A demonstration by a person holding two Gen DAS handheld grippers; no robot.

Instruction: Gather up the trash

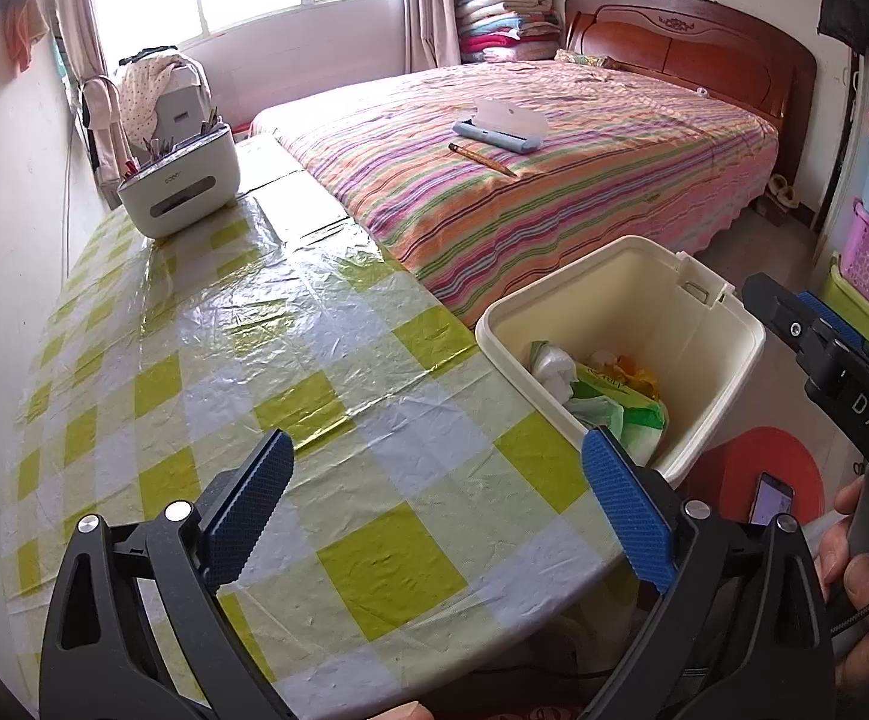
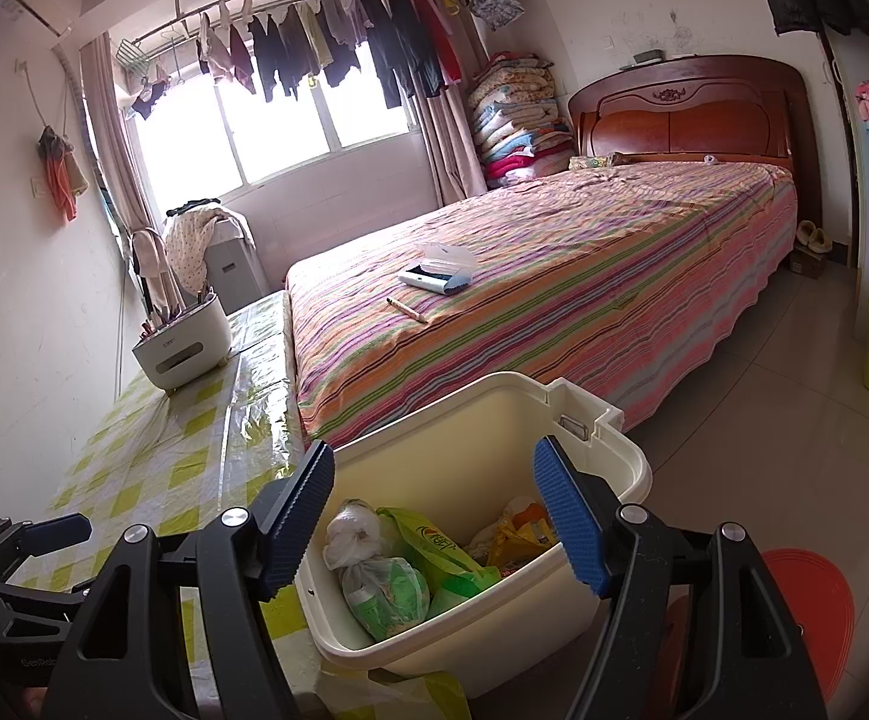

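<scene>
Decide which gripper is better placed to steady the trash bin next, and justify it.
Right. The right gripper already straddles the bin, with its near rim between open jaws; the left gripper hangs open over the table.

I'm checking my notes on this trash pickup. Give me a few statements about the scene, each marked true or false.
1. The bin holds bagged trash. True.
2. The left gripper is shut on a bag. False: its jaws stand open with only the tablecloth behind them.
3. A pencil lies on the bed. True.
4. The bin has a closed lid. False: its top is open.
5. The white organizer stands on the floor. False: it stands on the tablecloth.
</scene>
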